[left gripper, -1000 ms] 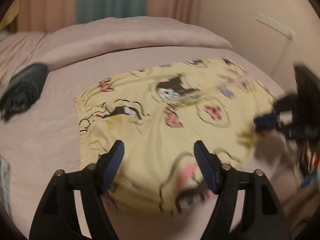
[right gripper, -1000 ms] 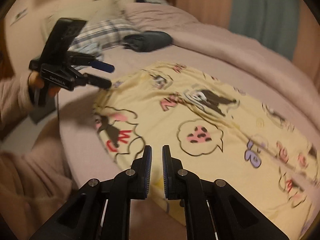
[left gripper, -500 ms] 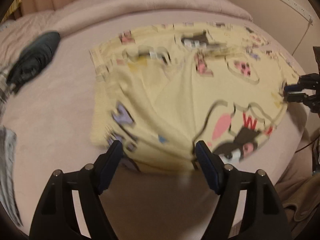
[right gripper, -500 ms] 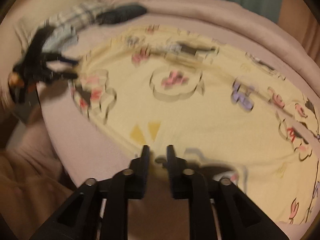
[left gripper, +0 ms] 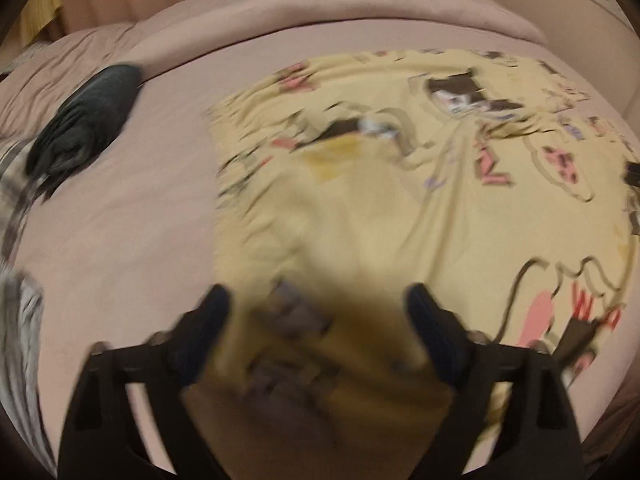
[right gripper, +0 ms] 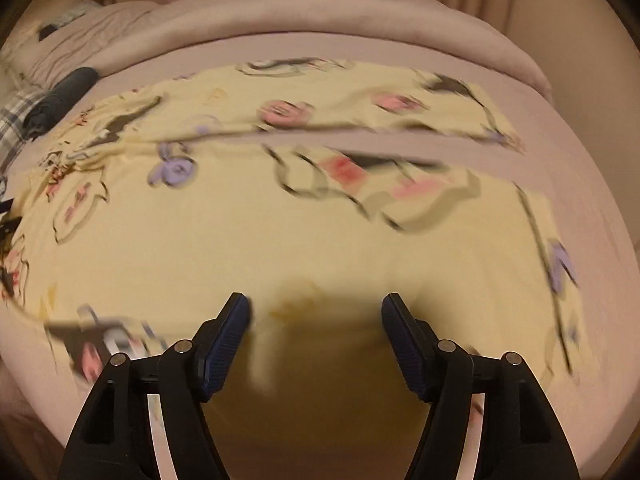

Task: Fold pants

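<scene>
Hovering low, the left hand-held gripper [left gripper: 316,316] and right hand-held gripper [right gripper: 316,322] have just been opening; both stand wide, cloth between, unpinched. The yellow pants [right gripper: 224,248] lie on the bed [right gripper: 320,40], soft, light; better pinched at hem or waistband

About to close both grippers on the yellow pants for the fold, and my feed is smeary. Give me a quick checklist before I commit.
1. Left gripper open: ok, its jaws have just been opening and stand wide.
2. Right gripper open: ok, its jaws have just been opening.
3. Cloth between the left jaws: ok, a blurred fold of the yellow pants sits there.
4. Cloth between the right jaws: ok, the pants' near edge lies there; contact with the pads cannot tell.
5. Pants flat on the bed: not ok, creased near the waistband.
6. Legs aligned: not ok, a strip of bed shows between them.
</scene>
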{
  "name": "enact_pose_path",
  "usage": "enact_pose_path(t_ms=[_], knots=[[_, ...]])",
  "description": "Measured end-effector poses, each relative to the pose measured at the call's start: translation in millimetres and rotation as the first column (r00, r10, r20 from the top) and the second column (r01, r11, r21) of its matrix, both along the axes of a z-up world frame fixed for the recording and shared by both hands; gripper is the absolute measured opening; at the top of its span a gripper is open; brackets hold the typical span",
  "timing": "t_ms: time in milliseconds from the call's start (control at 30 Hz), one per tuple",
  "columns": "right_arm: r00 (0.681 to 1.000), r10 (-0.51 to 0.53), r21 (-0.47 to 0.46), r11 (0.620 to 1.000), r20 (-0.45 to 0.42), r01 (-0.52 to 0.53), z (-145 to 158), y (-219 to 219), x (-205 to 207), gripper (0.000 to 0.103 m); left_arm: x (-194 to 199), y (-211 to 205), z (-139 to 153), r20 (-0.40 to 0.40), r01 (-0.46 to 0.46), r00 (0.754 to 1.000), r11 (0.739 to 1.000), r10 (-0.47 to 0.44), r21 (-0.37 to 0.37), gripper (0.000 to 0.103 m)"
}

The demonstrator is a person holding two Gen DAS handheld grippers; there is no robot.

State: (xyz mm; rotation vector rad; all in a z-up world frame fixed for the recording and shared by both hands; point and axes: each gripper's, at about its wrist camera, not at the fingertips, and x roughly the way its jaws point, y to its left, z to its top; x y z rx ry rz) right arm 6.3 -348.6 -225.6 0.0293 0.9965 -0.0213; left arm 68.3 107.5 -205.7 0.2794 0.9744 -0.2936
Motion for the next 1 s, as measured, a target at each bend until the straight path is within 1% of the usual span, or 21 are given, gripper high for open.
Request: enact_pose_path(t_ms=[67, 100, 133, 167, 233, 267, 367, 400, 467, 500, 533, 567, 600, 633, 667, 700, 800, 833, 900, 967, 1000], knots=[[0.998, -0.047, -0.009, 0.999, -0.038, 0.046, 3, -8, -6, 0.072, -2, 14, 1, -0.034, -0.024, 0.999, 0.999, 0.023, -0.025, 0.101], [0.997, -0.061, 0.008, 0.998, -0.036, 0.061, 9, -8, -7, 0.072, -2, 22, 4, -0.044, -0.043, 0.998, 0.998, 0.041, -0.041, 0.102], [0.999, -0.045, 0.030, 0.999, -0.014, 0.045, 15, -5, -9, 0.072, -1, 24, 7, -0.044, -0.055, 0.998, 0.998, 0.053, -0.043, 0.102], [1.000, -0.004, 0.055, 0.998, 0.020, 0.003, 23, 0, -11, 0.072, 0, 24, 9, -0.041, -0.059, 0.998, 0.997, 0.057, -0.045, 0.099], [0.992, 0.100, 0.055, 0.993, 0.075, -0.105, 37, 27, 0, 0.072, 4, 16, 17, -0.007, -0.051, 0.999, 0.998, 0.051, -0.045, 0.098], [0.983, 0.159, 0.044, 0.986, 0.088, -0.164, 41, 44, 9, 0.072, 8, 10, 23, 0.013, -0.040, 0.999, 0.998, 0.040, -0.045, 0.098], [0.959, 0.268, 0.036, 0.962, 0.094, -0.272, 41, 83, 36, 0.072, 18, -13, 32, 0.043, 0.015, 0.999, 0.998, -0.012, -0.063, 0.099], [0.953, 0.291, 0.027, 0.955, 0.081, -0.294, 37, 94, 44, 0.072, 18, -18, 33, 0.052, 0.036, 0.998, 0.998, -0.033, -0.059, 0.099], [0.939, 0.342, 0.010, 0.939, 0.020, -0.342, 20, 116, 57, 0.072, 19, -35, 28, 0.057, 0.070, 0.996, 0.997, -0.069, -0.028, 0.099], [0.929, 0.369, -0.012, 0.929, -0.024, -0.369, 8, 128, 59, 0.072, 21, -40, 21, 0.041, 0.084, 0.996, 0.996, -0.083, -0.006, 0.099], [0.925, 0.379, -0.039, 0.924, -0.043, -0.380, 1, 136, 56, 0.073, 24, -44, 14, 0.022, 0.098, 0.995, 0.995, -0.098, 0.003, 0.098], [0.923, 0.385, -0.075, 0.919, -0.029, -0.386, -1, 139, 49, 0.073, 28, -45, 10, 0.002, 0.111, 0.994, 0.994, -0.111, 0.011, 0.098], [0.919, 0.395, -0.080, 0.915, -0.025, -0.395, 1, 138, 45, 0.073, 31, -44, 7, -0.015, 0.123, 0.992, 0.992, -0.123, 0.014, 0.098], [0.914, 0.401, -0.053, 0.913, -0.063, -0.405, 3, 136, 44, 0.073, 33, -42, 10, -0.023, 0.133, 0.991, 0.991, -0.133, 0.001, 0.098], [0.912, 0.403, -0.034, 0.913, -0.080, -0.407, 5, 135, 44, 0.073, 36, -39, 14, -0.023, 0.141, 0.990, 0.990, -0.141, -0.019, 0.098], [0.904, 0.418, -0.005, 0.907, -0.091, -0.420, 11, 134, 46, 0.073, 43, -35, 22, -0.011, 0.141, 0.990, 0.989, -0.142, -0.040, 0.098], [0.885, 0.464, -0.001, 0.886, -0.039, -0.464, 31, 144, 58, 0.073, 68, -21, 43, 0.041, 0.117, 0.993, 0.987, -0.114, -0.106, 0.099], [0.878, 0.479, 0.011, 0.878, -0.001, -0.479, 38, 150, 71, 0.074, 77, -17, 47, 0.052, 0.101, 0.994, 0.989, -0.095, -0.112, 0.099], [0.872, 0.488, 0.054, 0.870, 0.033, -0.490, 38, 156, 94, 0.077, 106, -10, 49, 0.073, 0.049, 0.996, 0.993, -0.042, -0.106, 0.098], [0.870, 0.493, 0.079, 0.867, 0.007, -0.492, 31, 167, 115, 0.077, 128, -8, 48, 0.064, 0.029, 0.998, 0.994, -0.022, -0.109, 0.098], [0.867, 0.499, 0.083, 0.863, 0.015, -0.498, 32, 172, 127, 0.077, 146, -8, 47, 0.040, 0.042, 0.999, 0.991, -0.037, -0.129, 0.098]])
